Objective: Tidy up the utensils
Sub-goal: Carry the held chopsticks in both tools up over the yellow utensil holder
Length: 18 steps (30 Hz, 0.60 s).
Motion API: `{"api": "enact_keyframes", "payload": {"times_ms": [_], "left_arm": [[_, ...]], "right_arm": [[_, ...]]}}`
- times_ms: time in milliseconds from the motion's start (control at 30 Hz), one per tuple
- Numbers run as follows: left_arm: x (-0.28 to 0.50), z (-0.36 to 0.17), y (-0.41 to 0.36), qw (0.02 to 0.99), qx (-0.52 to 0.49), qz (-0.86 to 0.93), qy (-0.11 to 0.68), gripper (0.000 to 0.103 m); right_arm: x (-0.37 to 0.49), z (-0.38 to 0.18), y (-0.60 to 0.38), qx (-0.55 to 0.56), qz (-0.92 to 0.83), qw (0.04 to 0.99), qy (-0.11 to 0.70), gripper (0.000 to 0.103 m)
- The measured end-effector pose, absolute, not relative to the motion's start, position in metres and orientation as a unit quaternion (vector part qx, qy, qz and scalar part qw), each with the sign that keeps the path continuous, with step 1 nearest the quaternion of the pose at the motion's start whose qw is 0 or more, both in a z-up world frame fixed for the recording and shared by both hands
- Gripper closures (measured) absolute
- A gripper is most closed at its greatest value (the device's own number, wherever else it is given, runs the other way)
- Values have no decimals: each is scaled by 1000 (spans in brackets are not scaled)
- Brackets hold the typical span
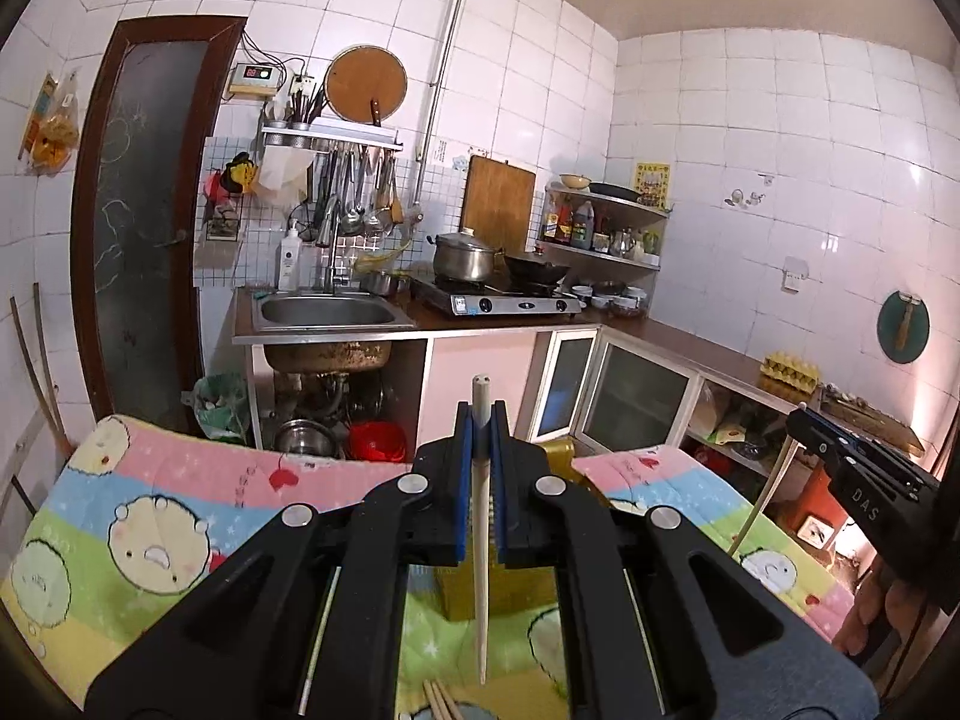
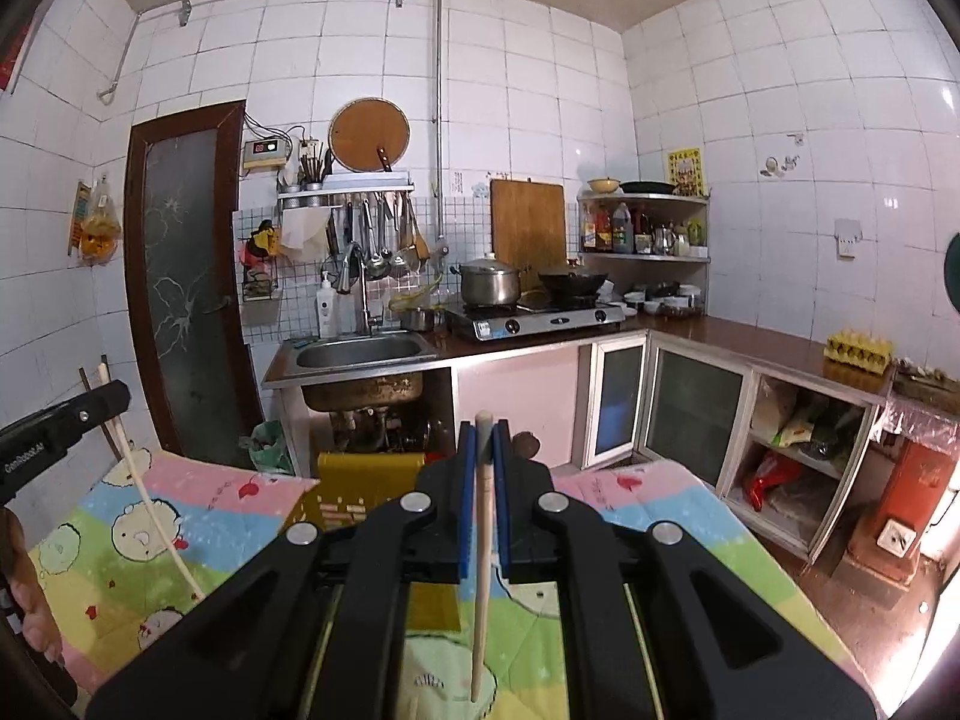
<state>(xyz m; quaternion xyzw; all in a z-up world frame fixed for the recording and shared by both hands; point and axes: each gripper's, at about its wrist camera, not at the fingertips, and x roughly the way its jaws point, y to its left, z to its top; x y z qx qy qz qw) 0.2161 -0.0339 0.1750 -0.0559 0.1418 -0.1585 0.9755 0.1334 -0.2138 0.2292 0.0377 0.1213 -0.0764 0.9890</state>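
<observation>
Black gripper arms fill the lower half of both wrist views. At lower centre of the left wrist view, the left gripper (image 1: 480,420) is clenched on a pale chopstick (image 1: 480,540) between its blue pads; the stick's blunt end pokes out above the fingertips and its thin end points down toward the bottom edge. Just below it, at the bottom edge, the ends of a few brown wooden chopsticks (image 1: 441,702) show.

At lower centre of the right wrist view, the right gripper (image 2: 485,438) is likewise clenched on a second pale chopstick (image 2: 483,570), held the same way, thick end up.

Under both grippers lies a quilted cloth (image 1: 168,516) with pastel bands and cartoon faces, covering the table. A yellow-brown slotted container (image 2: 366,480) stands on it, at centre of the right wrist view just behind the gripper; what it holds cannot be seen. In the left wrist view it is mostly hidden behind the gripper.

Each view catches the other gripper at its edge: the right one at the right side of the left wrist view, the left one at the left side of the right wrist view, each with its pale stick slanting down.

Beyond, in mid frame, a white-tiled kitchen: a steel sink (image 2: 360,351), a steel pot (image 2: 489,282) and a dark wok (image 2: 570,283) on a two-burner stove (image 2: 540,318), and an egg tray (image 2: 858,351) at the right.
</observation>
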Motion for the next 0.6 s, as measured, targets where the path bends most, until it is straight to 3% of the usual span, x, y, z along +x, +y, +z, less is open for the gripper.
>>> {"api": "enact_keyframes", "payload": {"times_ms": [200, 600], "left_arm": [[230, 180, -32, 977, -58, -149, 143, 99], [221, 179, -14, 981, -53, -131, 136, 99]], "right_arm": [[149, 236, -203, 9, -75, 991, 114, 97], [144, 249, -206, 80, -53, 989, 108, 97]]}}
